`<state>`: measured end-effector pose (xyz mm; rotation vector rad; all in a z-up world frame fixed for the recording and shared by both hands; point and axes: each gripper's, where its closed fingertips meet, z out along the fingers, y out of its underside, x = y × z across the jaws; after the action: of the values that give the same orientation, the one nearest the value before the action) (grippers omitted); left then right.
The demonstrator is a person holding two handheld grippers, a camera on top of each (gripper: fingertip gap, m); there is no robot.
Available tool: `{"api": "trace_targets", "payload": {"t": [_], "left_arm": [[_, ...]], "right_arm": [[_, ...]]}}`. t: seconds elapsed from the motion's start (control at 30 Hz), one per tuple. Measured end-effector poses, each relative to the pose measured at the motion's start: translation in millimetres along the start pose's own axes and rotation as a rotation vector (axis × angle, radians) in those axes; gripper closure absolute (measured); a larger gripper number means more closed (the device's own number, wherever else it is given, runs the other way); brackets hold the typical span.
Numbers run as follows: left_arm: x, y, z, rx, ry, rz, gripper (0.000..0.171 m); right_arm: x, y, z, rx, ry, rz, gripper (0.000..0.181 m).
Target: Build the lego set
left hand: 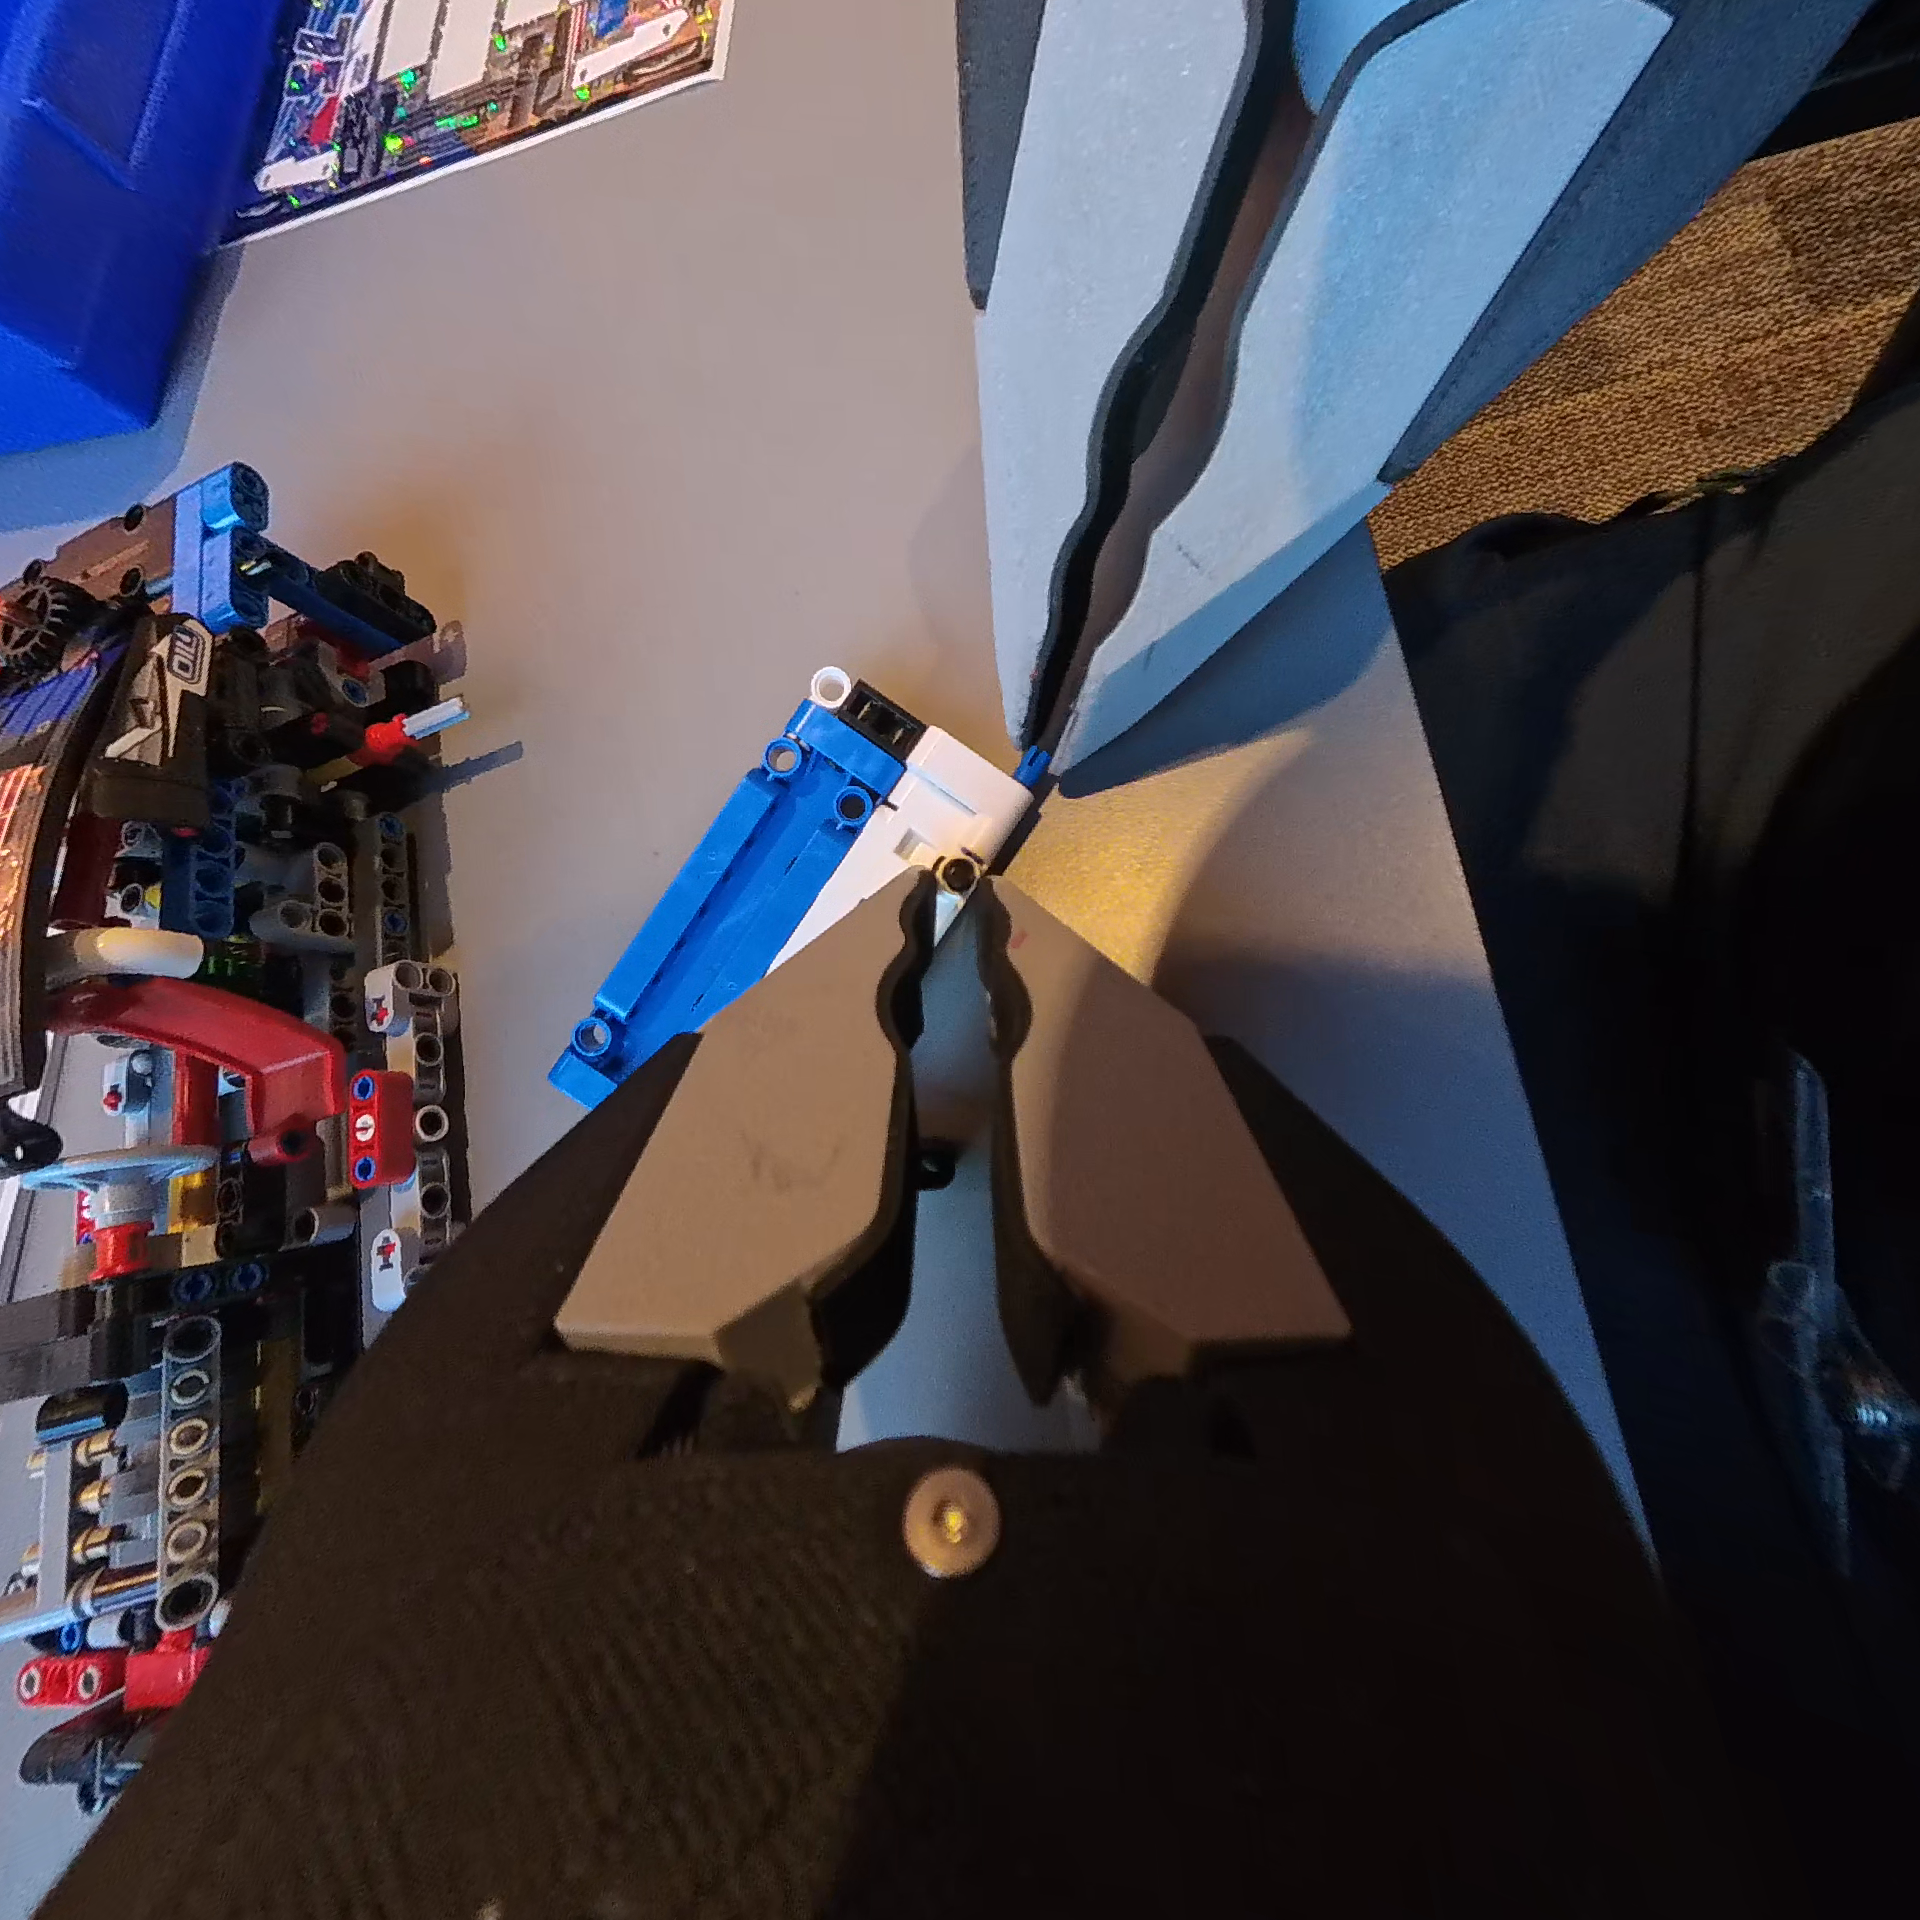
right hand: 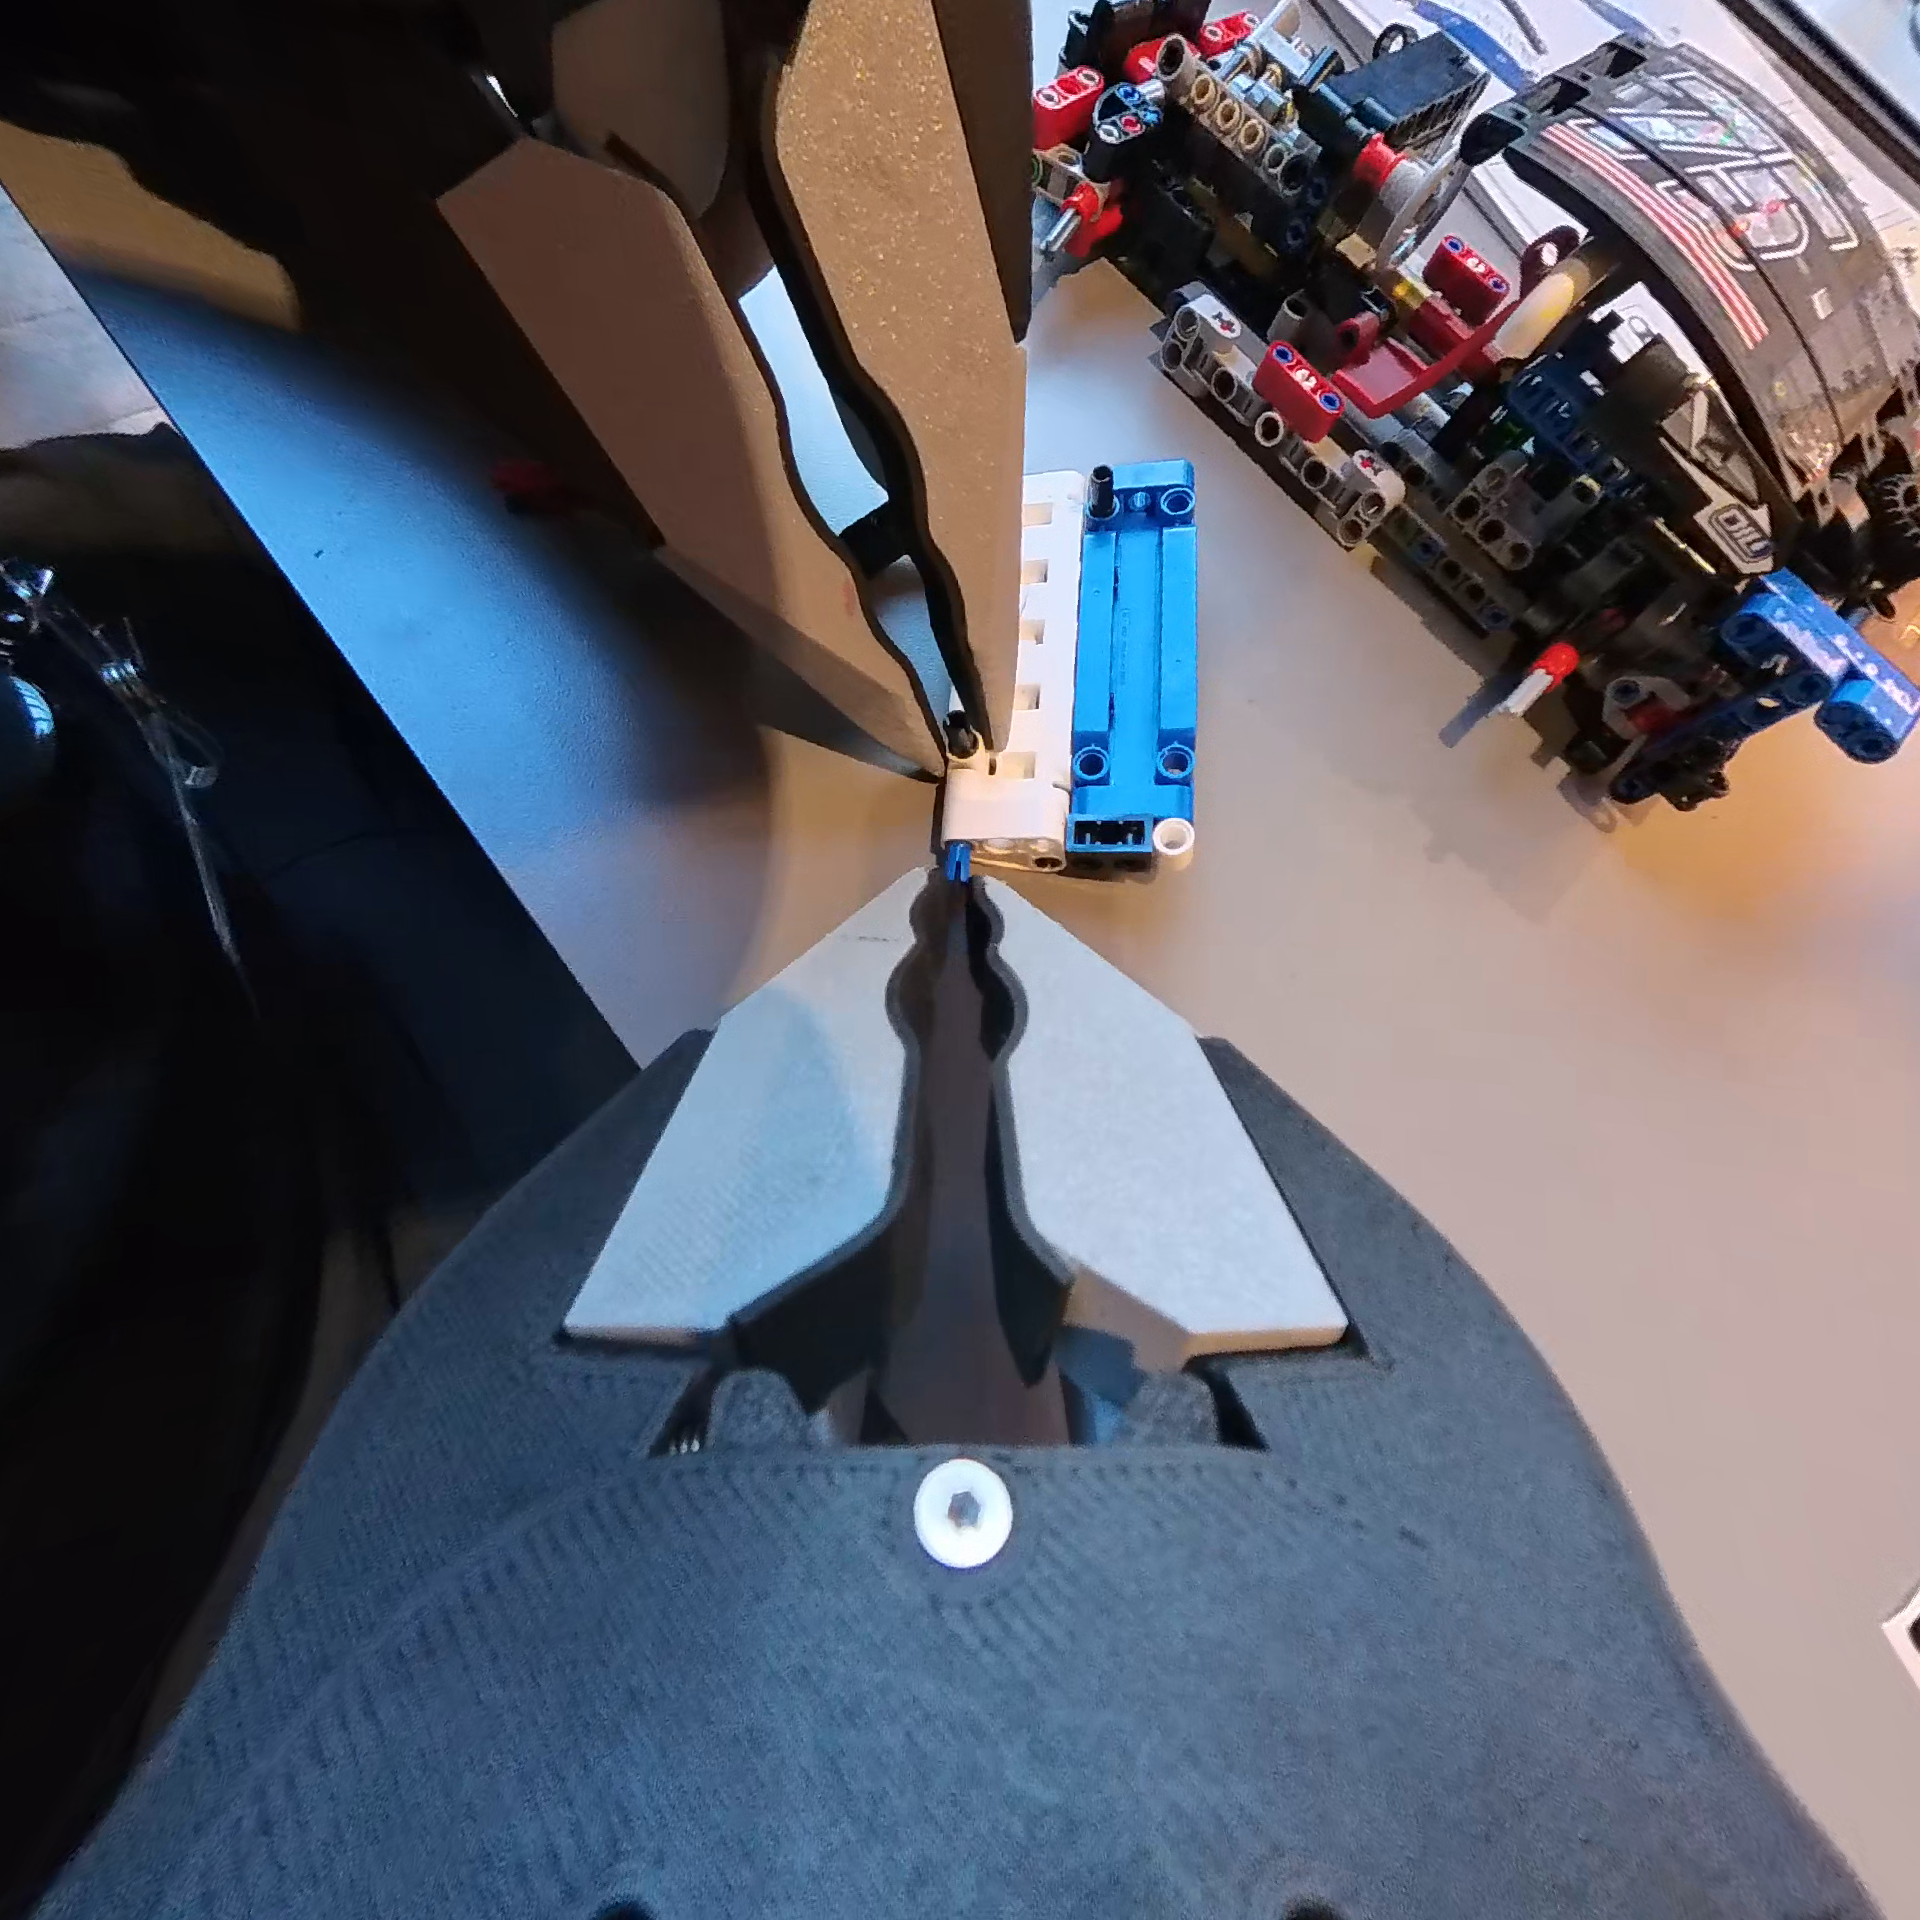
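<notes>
A blue and white panel assembly (left hand: 727, 904) lies flat on the table; it also shows in the right wrist view (right hand: 1132, 644). My left gripper (left hand: 951, 883) is shut on a black pin (left hand: 954, 871) at the white panel's corner. In the right wrist view it comes down from the top (right hand: 966, 758). My right gripper (right hand: 956, 881) is shut on a small blue pin (right hand: 956, 862), whose tip touches the white panel's near end. In the left wrist view it reaches in from above (left hand: 1039, 764).
The large, partly built car model (left hand: 208, 935) stands beside the panel, at the upper right in the right wrist view (right hand: 1558, 364). A blue bin (left hand: 94, 208) and an instruction booklet (left hand: 488, 83) lie beyond it. The table edge (right hand: 364, 644) runs close behind the grippers. Left and right tips are no more than a few centimetres apart.
</notes>
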<state>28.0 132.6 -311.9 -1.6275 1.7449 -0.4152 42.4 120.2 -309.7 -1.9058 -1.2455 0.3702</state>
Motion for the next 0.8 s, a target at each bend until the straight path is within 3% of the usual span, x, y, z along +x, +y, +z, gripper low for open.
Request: {"api": "trace_targets", "payload": {"t": [0.8], "left_arm": [[-0.3,-0.3,0.9,-0.001,-0.006,-0.018,0.167]], "right_arm": [[-1.9,1.2,1.4,-0.045,-0.061,-0.074,0.181]]}}
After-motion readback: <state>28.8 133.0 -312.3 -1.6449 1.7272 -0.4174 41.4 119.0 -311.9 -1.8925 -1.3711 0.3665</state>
